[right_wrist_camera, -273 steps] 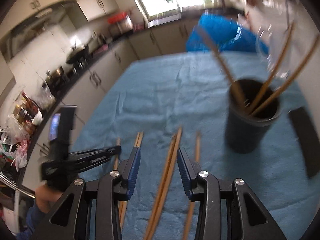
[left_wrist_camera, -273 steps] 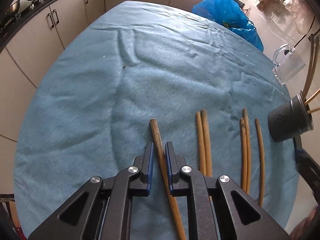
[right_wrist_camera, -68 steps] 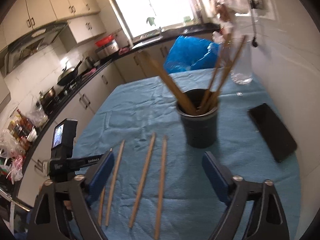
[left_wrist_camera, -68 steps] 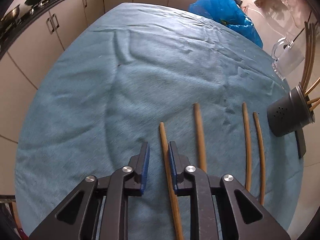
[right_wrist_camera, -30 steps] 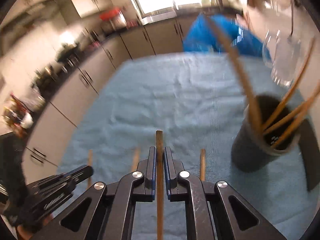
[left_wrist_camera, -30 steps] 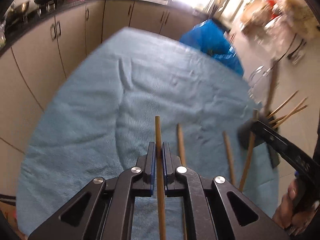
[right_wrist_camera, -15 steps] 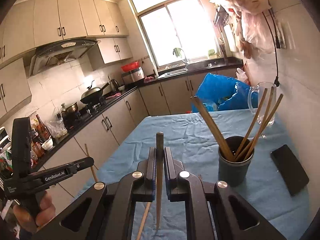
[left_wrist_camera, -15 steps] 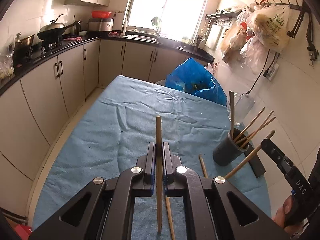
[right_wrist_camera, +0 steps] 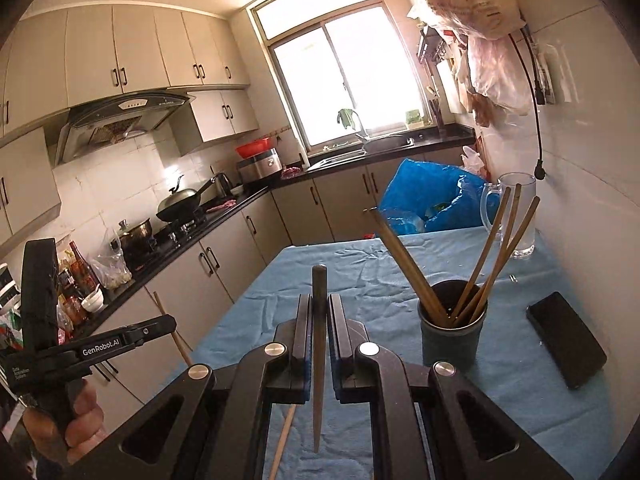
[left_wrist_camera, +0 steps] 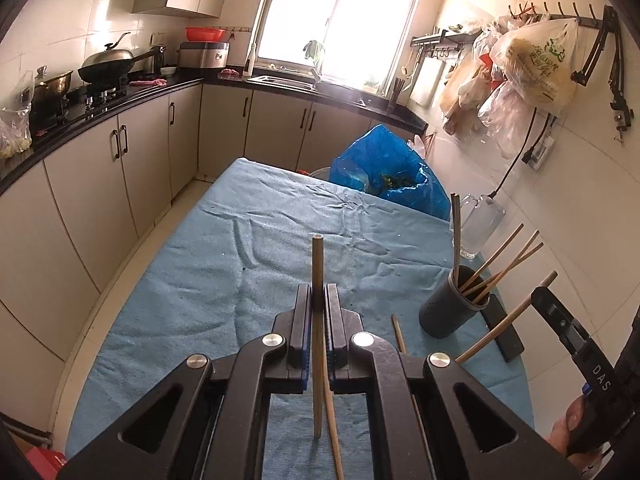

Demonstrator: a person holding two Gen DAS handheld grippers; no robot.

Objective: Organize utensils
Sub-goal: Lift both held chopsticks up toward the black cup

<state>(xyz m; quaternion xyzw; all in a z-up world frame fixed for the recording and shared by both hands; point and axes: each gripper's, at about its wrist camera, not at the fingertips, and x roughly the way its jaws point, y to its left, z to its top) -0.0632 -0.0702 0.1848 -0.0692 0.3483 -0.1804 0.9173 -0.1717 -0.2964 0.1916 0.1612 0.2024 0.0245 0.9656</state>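
above blue tablecloth (left_wrist_camera: 192,280), left gripper (left_wrist_camera: 318,300) and right gripper (right_wrist_camera: 319,312) each clenched on a chopstick (left_wrist_camera: 317,264)

Chopsticks held in grippers: two, one in the left gripper (left_wrist_camera: 318,300) and one in the right gripper (right_wrist_camera: 319,312).
Chopsticks standing in the dark holder (right_wrist_camera: 452,344): five counted from the right wrist view, two leaning left, three leaning right.
Chopsticks lying on the blue cloth (left_wrist_camera: 224,280): two visible in the left wrist view, partly hidden by the gripper; a further one cannot be ruled out.
Holders: one.
Grippers: two, each in a hand.
Hands visible: two, left hand (right_wrist_camera: 76,420) and right hand (left_wrist_camera: 576,436).
Phones: one black phone (right_wrist_camera: 566,338) on the cloth.
Glass mugs: one (right_wrist_camera: 512,216).
Blue plastic bags: one (left_wrist_camera: 388,172).
Woks on the stove: one (left_wrist_camera: 108,64).
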